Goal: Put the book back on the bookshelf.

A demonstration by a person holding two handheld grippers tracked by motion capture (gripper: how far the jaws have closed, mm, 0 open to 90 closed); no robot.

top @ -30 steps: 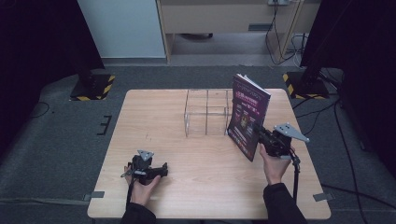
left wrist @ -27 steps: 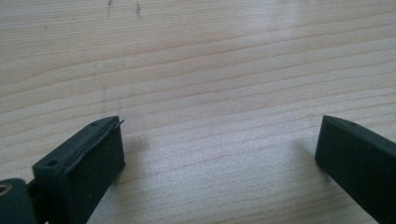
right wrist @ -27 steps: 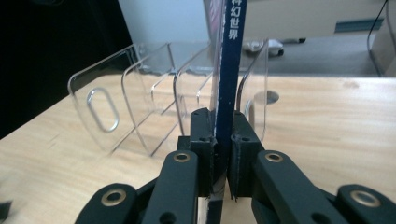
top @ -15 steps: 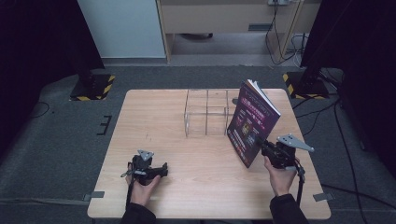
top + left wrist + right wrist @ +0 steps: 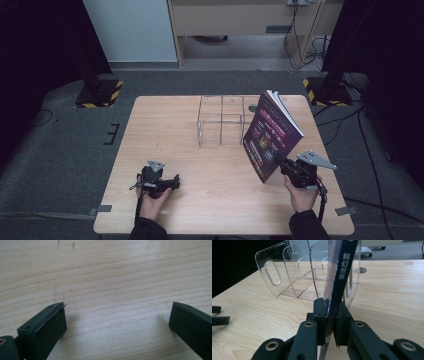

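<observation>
The magazine point(image 5: 270, 135) stands tilted above the desk point(image 5: 200, 210), just beside the clear acrylic rack point(image 5: 222, 120) on its right-hand side in the high view, its purple cover facing the person and its pages fanning a little at the top. The right tongs point(image 5: 278, 161) are clamped on the magazine's lower edge near the spine; in the right gripper view point(image 5: 329, 315) both black jaws press flat against the dark spine with its white printed characters, and the rack rises right behind the magazine. The left tongs point(image 5: 175, 182) rest well apart from the rack, toward the near left of the desk, lying level in the left hand point(image 5: 150, 197). In the left gripper view their jaws stand wide apart over bare wood, with nothing between them.
</observation>
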